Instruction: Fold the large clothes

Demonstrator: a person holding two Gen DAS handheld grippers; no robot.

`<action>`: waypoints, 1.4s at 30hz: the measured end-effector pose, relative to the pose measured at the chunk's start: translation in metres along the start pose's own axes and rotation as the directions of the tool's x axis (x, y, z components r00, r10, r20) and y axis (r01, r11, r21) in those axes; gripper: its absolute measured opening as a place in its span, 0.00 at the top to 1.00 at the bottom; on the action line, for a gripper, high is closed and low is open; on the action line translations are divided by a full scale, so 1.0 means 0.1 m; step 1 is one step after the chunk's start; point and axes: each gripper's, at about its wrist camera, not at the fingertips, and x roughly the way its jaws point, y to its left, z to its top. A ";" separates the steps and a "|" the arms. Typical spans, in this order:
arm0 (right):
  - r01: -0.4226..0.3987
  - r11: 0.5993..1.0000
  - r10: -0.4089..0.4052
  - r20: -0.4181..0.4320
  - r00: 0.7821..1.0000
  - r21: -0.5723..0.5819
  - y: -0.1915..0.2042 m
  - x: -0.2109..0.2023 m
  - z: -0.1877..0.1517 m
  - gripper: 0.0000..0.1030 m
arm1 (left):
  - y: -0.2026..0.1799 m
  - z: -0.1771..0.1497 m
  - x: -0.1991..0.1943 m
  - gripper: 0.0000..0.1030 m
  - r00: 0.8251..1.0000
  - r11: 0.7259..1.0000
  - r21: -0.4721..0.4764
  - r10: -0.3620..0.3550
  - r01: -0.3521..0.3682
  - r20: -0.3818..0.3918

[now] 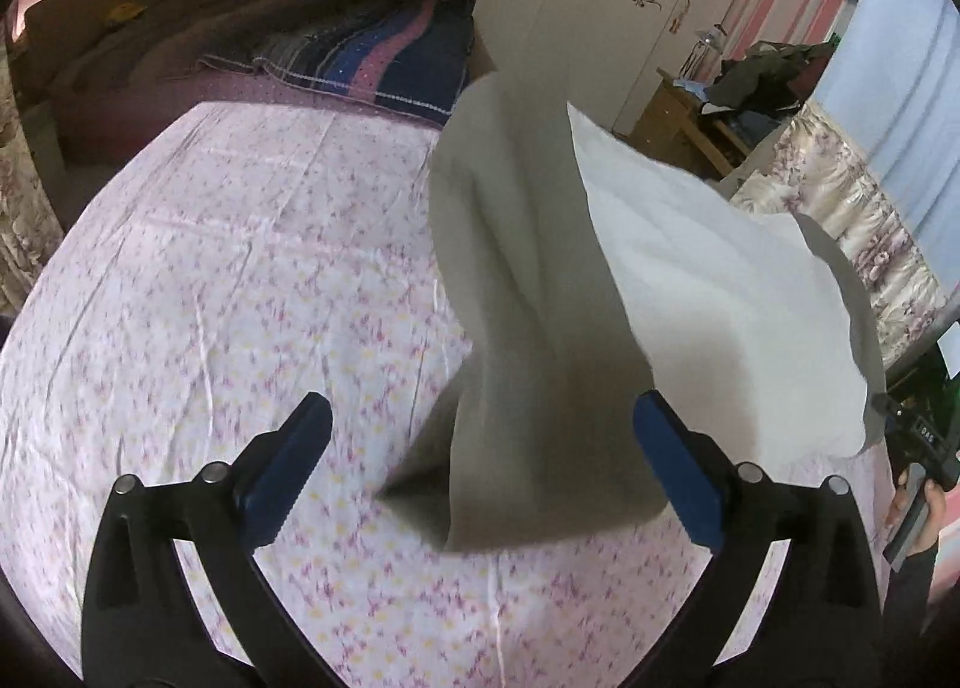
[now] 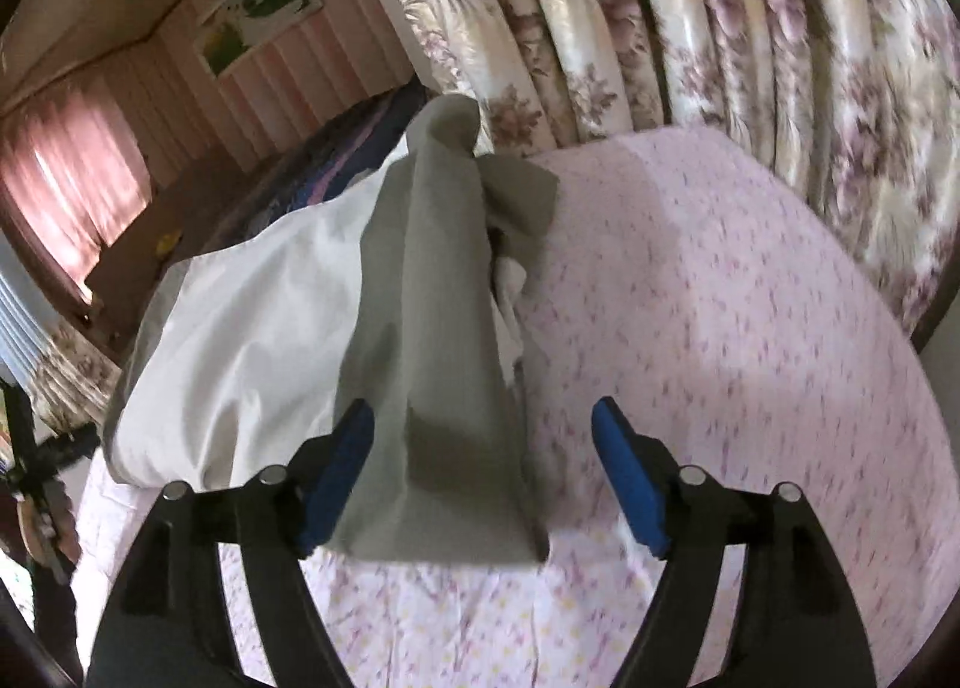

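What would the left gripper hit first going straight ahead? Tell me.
The left gripper is open, and the white garment hangs in the air right between its fingers, so it would likely meet that cloth first. The floral bedsheet lies beyond it; depth is unclear.

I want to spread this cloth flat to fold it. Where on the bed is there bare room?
The floral sheet lies bare from the dark striped blanket at the far end down to the left gripper. In the right wrist view, the stretch toward the flowered curtains is bare too. The white cloth crowds the middle.
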 end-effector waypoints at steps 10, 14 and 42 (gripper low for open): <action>-0.021 0.995 0.027 -0.065 0.998 0.100 0.05 0.26 -0.21 0.24 | 0.10 -0.17 0.32 0.03 0.993 0.984 -0.143 -0.111 0.104 -0.045; -0.014 0.997 0.019 -0.073 0.997 0.071 0.10 0.27 -0.22 0.24 | -0.03 -0.06 0.46 0.04 0.990 0.983 -0.146 -0.119 0.108 -0.070; -0.227 0.966 0.232 0.031 0.972 -0.123 0.96 -1.43 -0.59 0.90 | -0.11 -0.33 -1.17 0.89 0.952 0.953 -0.026 -0.299 0.301 0.066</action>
